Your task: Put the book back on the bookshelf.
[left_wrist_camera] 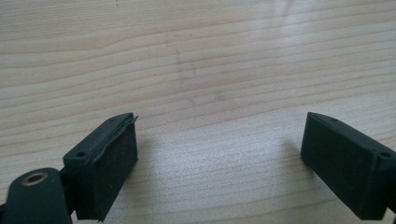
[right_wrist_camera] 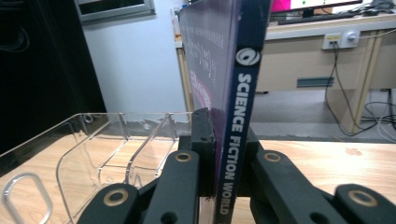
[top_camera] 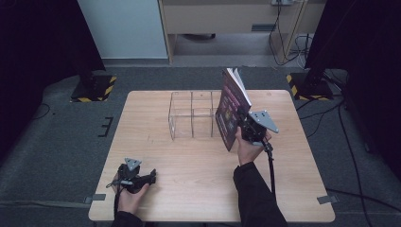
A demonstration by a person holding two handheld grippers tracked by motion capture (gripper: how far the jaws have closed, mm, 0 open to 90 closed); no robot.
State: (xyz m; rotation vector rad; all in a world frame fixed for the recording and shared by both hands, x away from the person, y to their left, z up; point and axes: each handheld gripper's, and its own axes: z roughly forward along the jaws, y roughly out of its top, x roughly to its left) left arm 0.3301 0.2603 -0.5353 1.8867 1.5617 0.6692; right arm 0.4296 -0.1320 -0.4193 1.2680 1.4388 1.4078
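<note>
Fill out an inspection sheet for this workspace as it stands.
Surface: wooden table, faint marks.
Job's things: book held upright beside clear divided organizer; spine reads SCIENCE FICTION WORLD.
Clutter: nothing seen.
Grippers: right hand-held gripper shut on the book's spine; left hand-held gripper open, holding nothing, low over the table.
Cables: one trails from each gripper; more on the floor at right.
Surroundings: grey floor, hazard-striped stand bases, desk behind.

"SCIENCE FICTION WORLD" is printed in white capitals down the dark blue spine of the book (right_wrist_camera: pixel 236 140), under a round white logo. The cover's pink lettering cannot be read.
</note>
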